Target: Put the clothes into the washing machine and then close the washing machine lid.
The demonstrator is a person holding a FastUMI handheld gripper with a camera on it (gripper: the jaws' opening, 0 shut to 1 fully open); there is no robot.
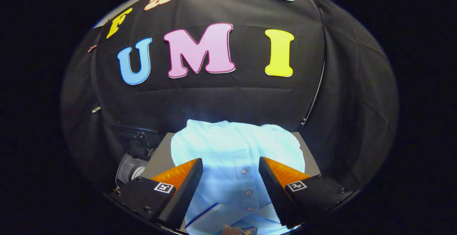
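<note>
OK, your view now:
Gripper point(231, 163): fingers spread wide, gripping nothing.
Shirt point(235, 149): between and just ahead of your fingers, lying on grey top point(159, 154).
Washer point(130, 169): left of your fingers.

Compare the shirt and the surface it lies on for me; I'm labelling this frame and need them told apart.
The shirt is pale, soft and rumpled, with a row of buttons; the surface is grey, flat and hard-edged. The shirt lies between and beyond the open gripper fingers, untouched; the surface shows only past the shirt's sides. Both sit low before the black wall.
</note>
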